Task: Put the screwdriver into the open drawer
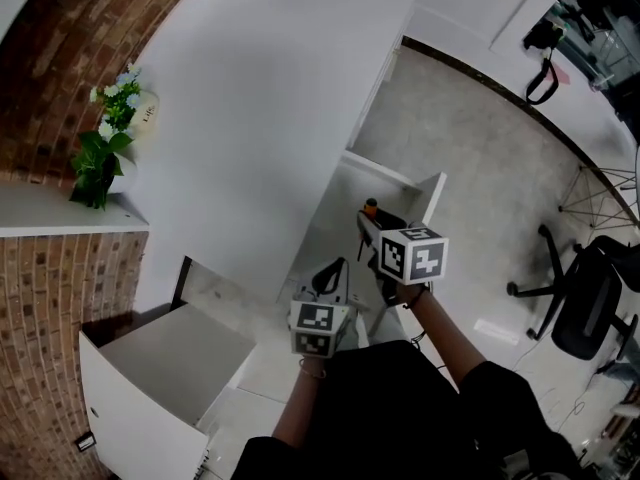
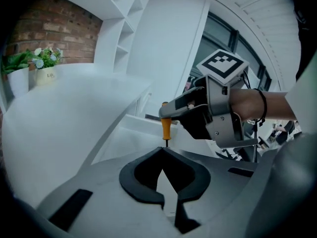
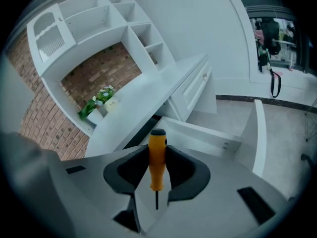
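Orange-handled screwdriver (image 3: 157, 158) with a thin dark shaft is clamped, handle up, between the right gripper's (image 3: 157, 147) jaws, near the open white drawer (image 3: 213, 135); the left gripper's (image 2: 162, 150) jaws meet, empty

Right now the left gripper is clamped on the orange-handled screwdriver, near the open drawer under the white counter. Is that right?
No. It is the right gripper that is clamped on the orange-handled screwdriver, near the open drawer under the white counter. The right gripper view shows the handle between its jaws; the left gripper is shut and empty.
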Action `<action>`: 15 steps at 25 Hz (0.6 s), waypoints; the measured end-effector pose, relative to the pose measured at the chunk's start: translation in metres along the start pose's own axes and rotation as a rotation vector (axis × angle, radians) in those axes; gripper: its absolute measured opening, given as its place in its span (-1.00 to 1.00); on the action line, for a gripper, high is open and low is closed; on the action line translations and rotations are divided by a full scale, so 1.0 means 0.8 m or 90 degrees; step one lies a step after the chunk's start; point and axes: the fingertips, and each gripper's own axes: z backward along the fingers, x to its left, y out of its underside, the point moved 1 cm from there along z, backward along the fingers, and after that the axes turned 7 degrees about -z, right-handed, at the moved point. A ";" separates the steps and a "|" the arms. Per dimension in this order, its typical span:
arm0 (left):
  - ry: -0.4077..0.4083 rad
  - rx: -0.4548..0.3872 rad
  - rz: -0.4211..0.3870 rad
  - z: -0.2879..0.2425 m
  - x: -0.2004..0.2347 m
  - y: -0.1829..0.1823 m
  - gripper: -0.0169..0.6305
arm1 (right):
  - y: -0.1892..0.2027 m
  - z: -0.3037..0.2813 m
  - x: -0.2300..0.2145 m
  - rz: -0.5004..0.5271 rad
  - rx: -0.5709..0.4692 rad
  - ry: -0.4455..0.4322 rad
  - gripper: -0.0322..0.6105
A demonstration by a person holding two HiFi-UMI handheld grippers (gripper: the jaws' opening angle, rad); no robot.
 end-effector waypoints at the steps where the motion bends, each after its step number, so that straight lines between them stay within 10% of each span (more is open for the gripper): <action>1: 0.002 0.003 0.001 -0.003 0.002 0.001 -0.92 | 0.002 -0.009 -0.002 -0.010 0.012 0.005 -0.54; 15: 0.030 0.034 0.039 -0.053 0.012 0.035 -0.92 | 0.043 -0.108 -0.058 -0.070 0.130 0.095 -0.54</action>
